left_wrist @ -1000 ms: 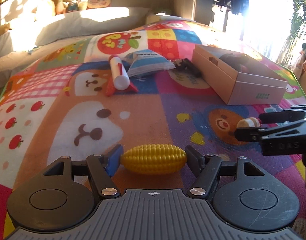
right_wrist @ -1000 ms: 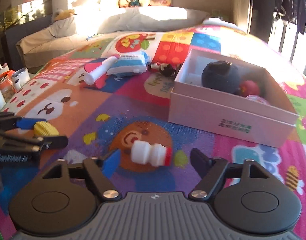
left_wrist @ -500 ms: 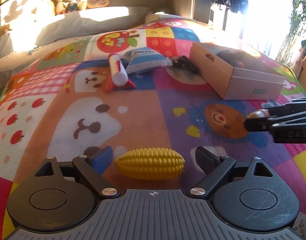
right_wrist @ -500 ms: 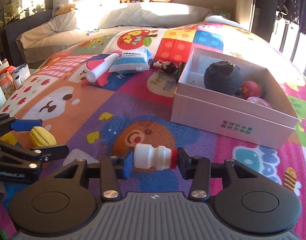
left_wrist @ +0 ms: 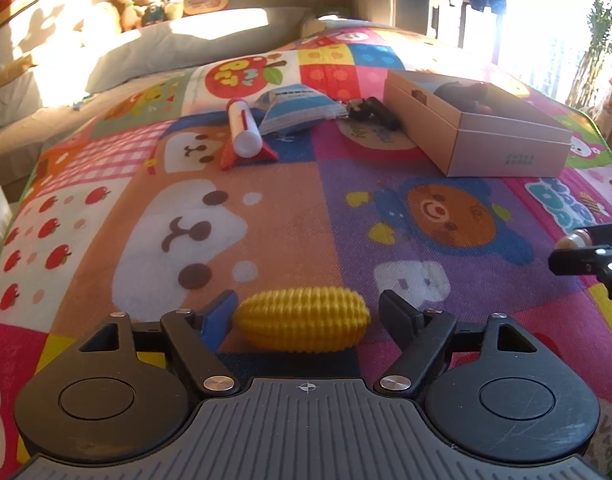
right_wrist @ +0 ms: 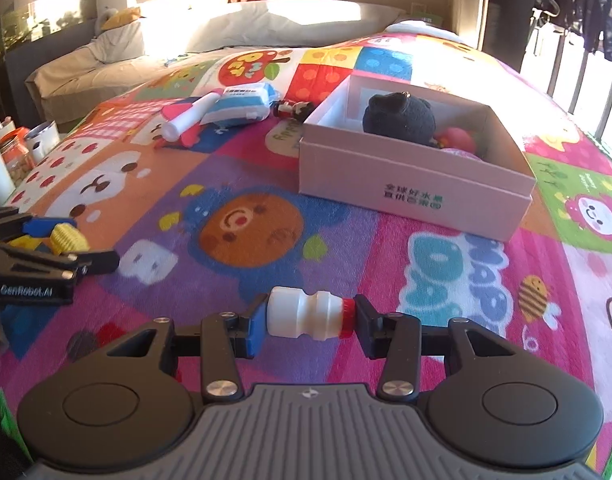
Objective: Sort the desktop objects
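Observation:
A yellow toy corn cob (left_wrist: 301, 322) lies on the colourful play mat between the jaws of my left gripper (left_wrist: 308, 306). The jaws are closing; the blue left pad is at the cob's end and a gap remains at the right pad. My right gripper (right_wrist: 310, 318) is shut on a small white bottle with a red cap (right_wrist: 306, 318), held sideways just above the mat. A pink cardboard box (right_wrist: 410, 184) stands ahead and to the right, with a black plush (right_wrist: 398, 120) and a pink ball (right_wrist: 458, 138) inside. The left gripper (right_wrist: 71, 240) shows at the right wrist view's left edge.
Further back on the mat lie a white tube (left_wrist: 243, 132) on a red piece, a blue-and-white pack (left_wrist: 297, 108) and a small dark figure (left_wrist: 370, 112). Jars (right_wrist: 13, 156) stand off the mat's left edge. Pillows and soft toys line the back.
The left jaws let go of the corn, spread wide, then narrowed again. The right jaws closed on the white bottle and carried it to the right, away from the left gripper.

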Available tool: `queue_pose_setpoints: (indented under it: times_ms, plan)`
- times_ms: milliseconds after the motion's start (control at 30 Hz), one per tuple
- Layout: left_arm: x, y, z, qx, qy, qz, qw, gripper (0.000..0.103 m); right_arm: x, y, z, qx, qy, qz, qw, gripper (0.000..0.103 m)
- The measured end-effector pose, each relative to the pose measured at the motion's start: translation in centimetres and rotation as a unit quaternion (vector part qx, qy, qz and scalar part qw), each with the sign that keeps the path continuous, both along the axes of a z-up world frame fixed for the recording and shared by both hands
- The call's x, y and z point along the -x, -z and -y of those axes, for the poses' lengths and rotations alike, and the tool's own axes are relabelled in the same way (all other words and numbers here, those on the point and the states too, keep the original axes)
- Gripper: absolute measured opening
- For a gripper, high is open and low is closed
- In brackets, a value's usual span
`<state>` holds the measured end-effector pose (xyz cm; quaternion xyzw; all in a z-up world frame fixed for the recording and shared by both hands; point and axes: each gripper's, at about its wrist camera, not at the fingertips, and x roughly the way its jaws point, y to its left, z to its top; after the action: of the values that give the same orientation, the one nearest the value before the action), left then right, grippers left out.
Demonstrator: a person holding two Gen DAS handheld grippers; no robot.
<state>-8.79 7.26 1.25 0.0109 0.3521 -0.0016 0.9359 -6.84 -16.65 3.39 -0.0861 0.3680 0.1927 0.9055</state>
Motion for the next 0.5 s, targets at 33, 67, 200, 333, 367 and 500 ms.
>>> queue_pose_setpoints:
  times_ms: [33,67,200,333,367,500]
  plan:
    - [0.2,0.0,0.0,-0.001,-0.004,-0.001,1.0000,0.087,0.3,0.0,0.1,0.000,-0.004,-0.001,1.000,0.044]
    - [0.4,0.1,-0.1,-0.001,-0.007,-0.001,1.0000,0.087,0.6,0.1,0.2,0.001,-0.008,-0.002,1.000,0.044]
    - [0.9,0.0,-0.2,-0.002,-0.002,0.000,1.0000,0.081,1.7,0.3,0.8,0.004,-0.009,-0.001,1.000,0.044]
    - [1.2,-0.4,0.5,-0.009,0.015,0.002,0.9998,0.072,1.9,0.0,1.1,0.008,0.000,0.002,1.000,0.044]
    - [1.4,-0.4,0.8,-0.008,0.021,0.002,0.9997,0.072,2.0,-0.1,1.1,0.011,0.004,0.004,1.000,0.044]
    - [1.9,-1.0,2.6,-0.002,0.060,0.005,0.9982,0.072,2.6,-0.8,1.5,0.017,0.011,0.017,1.000,0.044]
